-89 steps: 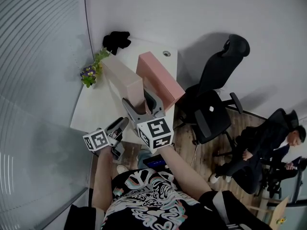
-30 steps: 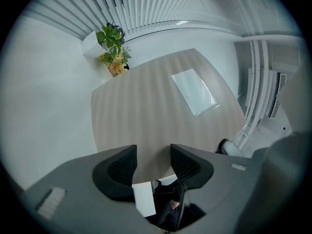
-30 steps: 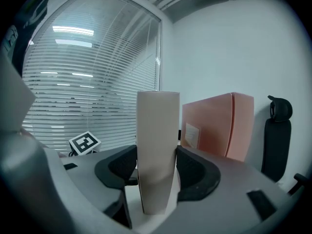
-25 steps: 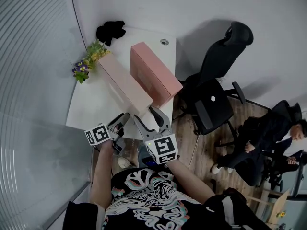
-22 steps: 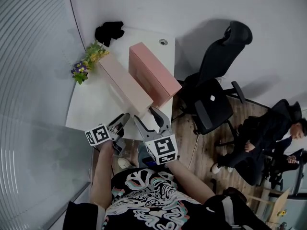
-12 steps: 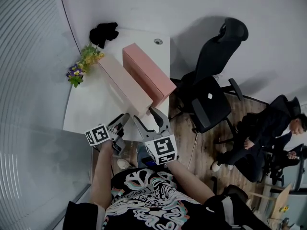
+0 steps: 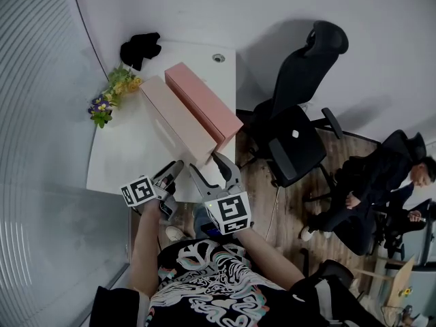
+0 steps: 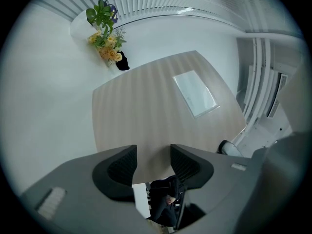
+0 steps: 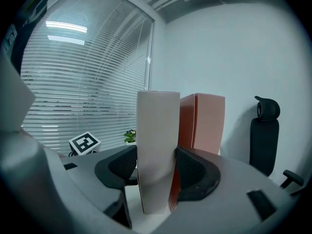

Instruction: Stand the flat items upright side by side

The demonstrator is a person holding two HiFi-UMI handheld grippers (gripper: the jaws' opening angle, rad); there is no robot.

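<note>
Two tall flat boxes stand upright side by side on the white table (image 7: 126, 152): a pale pink box (image 7: 178, 119) and a darker pink box (image 7: 204, 102) to its right. My right gripper (image 7: 206, 163) is open at their near end, off the table's edge. In the right gripper view the pale box (image 9: 157, 145) fills the gap between the jaws, with the darker box (image 9: 207, 123) behind it. My left gripper (image 7: 172, 174) lies rolled on its side to the left, open and empty. Its own view shows the pale box's broad face (image 8: 161, 106) beyond the left gripper (image 8: 153, 152).
A small bunch of flowers (image 7: 109, 95) and a black object (image 7: 139, 46) sit at the table's far left end. A black office chair (image 7: 300, 131) stands right of the table. A person (image 7: 381, 189) sits further right. Window blinds (image 9: 83, 91) run along the left.
Some seconds ago my right jaws reached further in around the boxes; they now sit back at the near end. Over the last second the table and boxes drifted up-left in the head view.
</note>
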